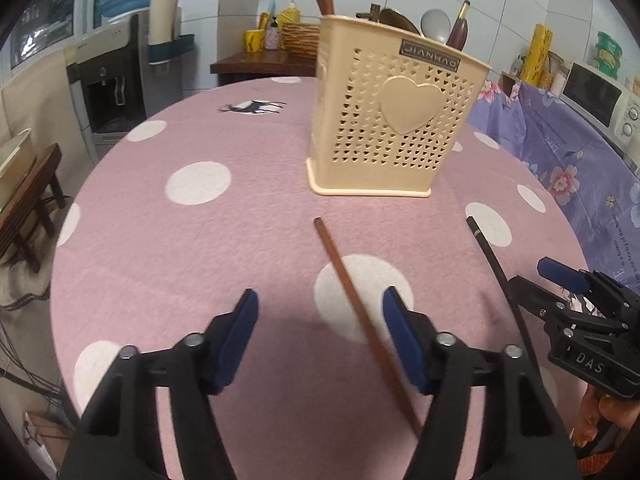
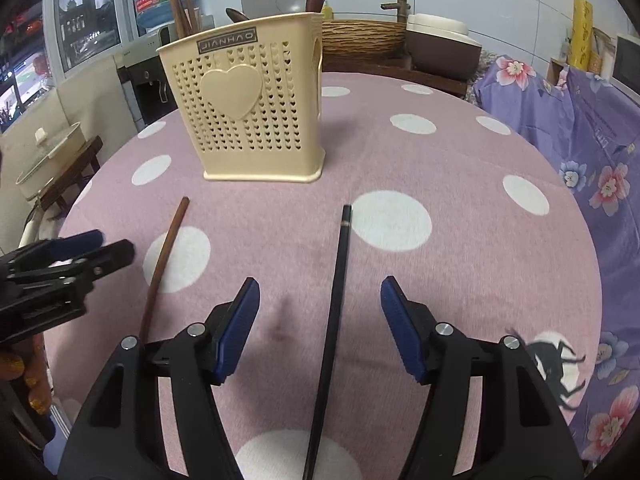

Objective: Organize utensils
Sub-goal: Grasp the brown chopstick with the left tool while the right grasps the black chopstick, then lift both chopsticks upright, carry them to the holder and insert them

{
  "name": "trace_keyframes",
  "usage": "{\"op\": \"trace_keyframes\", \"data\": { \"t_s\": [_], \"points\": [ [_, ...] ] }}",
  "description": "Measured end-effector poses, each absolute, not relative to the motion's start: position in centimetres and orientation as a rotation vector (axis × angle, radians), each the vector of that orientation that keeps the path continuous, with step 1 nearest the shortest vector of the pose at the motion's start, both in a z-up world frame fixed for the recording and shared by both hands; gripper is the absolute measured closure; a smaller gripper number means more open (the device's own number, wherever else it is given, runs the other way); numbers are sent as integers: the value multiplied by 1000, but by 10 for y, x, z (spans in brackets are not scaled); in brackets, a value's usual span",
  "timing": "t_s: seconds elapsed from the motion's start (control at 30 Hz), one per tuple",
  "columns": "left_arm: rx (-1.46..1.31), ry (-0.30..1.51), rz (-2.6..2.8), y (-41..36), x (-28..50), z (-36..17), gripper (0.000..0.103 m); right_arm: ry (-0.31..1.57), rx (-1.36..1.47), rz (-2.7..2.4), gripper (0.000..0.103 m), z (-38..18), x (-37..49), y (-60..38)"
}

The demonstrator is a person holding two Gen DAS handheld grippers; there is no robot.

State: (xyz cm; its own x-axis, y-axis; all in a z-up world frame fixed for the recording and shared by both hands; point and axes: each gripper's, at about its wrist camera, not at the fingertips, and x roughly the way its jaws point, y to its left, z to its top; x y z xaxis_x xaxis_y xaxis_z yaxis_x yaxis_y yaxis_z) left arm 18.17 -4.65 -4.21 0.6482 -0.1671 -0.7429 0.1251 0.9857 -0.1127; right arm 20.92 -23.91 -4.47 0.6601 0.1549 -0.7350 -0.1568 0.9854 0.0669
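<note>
A cream perforated utensil holder stands upright on the pink dotted table; brown chopsticks and spoons stick out of its top. A brown chopstick lies flat in front of it, running between the fingers of my left gripper close to the right pad, which does not press on it. A black chopstick lies between the spread fingers of my right gripper, untouched. Both grippers are open and hover low over the table.
A purple floral cloth covers furniture right of the table, with a microwave on it. A water dispenser and a wooden stool stand to the left. A person's hand grips the right tool.
</note>
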Motion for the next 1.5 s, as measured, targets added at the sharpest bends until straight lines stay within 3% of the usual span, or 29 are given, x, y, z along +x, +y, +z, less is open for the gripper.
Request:
{"op": "trace_keyframes", "data": {
  "t_s": [0.07, 0.17, 0.43, 0.77, 1.2, 1.5],
  "points": [
    [-45, 865, -159, -54, 193, -46, 58, 843, -9, 166, 41, -46, 220, -240],
    [-46, 898, -138, -59, 208, -54, 68, 867, 1, 152, 49, -50, 234, -243],
    [-70, 903, -106, -67, 213, -58, 74, 903, -5, 95, 61, -62, 255, -239],
    [-56, 905, -82, -77, 228, -59, 89, 918, -17, 81, 75, -69, 273, -233],
    [-93, 899, -77, -75, 236, -59, 93, 908, -10, 80, 93, -69, 281, -232],
    [-117, 904, -81, -72, 241, -59, 94, 896, 77, 116, 94, -68, 279, -240]
  ]
}}
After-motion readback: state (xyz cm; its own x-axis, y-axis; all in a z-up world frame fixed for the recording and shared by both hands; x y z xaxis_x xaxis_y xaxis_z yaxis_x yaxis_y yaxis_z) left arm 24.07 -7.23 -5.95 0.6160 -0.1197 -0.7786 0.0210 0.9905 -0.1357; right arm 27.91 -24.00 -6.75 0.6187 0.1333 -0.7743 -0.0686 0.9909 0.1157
